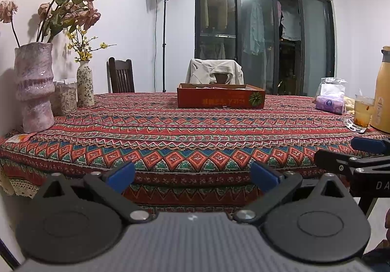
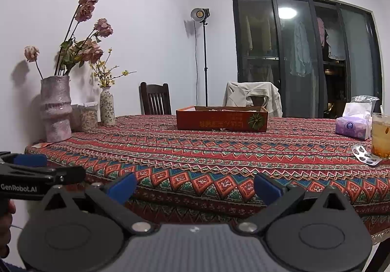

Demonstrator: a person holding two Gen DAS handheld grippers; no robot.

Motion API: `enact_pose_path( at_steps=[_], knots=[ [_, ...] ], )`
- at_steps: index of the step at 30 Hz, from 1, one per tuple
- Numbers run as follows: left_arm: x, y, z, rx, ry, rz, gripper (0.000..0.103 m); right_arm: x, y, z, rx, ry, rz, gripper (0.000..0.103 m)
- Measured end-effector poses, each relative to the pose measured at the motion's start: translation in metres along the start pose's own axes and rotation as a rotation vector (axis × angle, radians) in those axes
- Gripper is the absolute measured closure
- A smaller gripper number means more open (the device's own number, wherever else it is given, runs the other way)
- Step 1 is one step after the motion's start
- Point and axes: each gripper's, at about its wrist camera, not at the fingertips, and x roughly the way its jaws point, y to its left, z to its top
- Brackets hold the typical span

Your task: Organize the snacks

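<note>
A shallow red cardboard box [image 1: 220,97] [image 2: 221,119] sits at the far middle of the patterned tablecloth [image 1: 170,135] [image 2: 219,157]; pale packets show just over its rim, too small to identify. My left gripper [image 1: 192,177] hangs open at the table's near edge, nothing between its blue pads. My right gripper [image 2: 193,188] is also open and empty at the near edge, a little to the right. Each gripper shows at the side of the other's view.
A tall pink vase [image 1: 34,86] of dried roses, a jar and a small floral vase [image 1: 85,83] stand at the left. A tissue pack [image 2: 352,127], a glass of tea [image 2: 380,135], a pill blister [image 2: 364,153] and a beige flask [image 1: 384,89] stand at the right. Chairs line the far side.
</note>
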Motion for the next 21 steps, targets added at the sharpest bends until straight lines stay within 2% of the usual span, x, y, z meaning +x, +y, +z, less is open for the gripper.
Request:
enact_pose_path(
  at_steps=[21],
  knots=[
    [-0.0003, -0.001, -0.0008, 0.005, -0.004, 0.001, 0.0, -0.002, 0.0002, -0.0012, 0.002, -0.006, 0.009, 0.0]
  ],
)
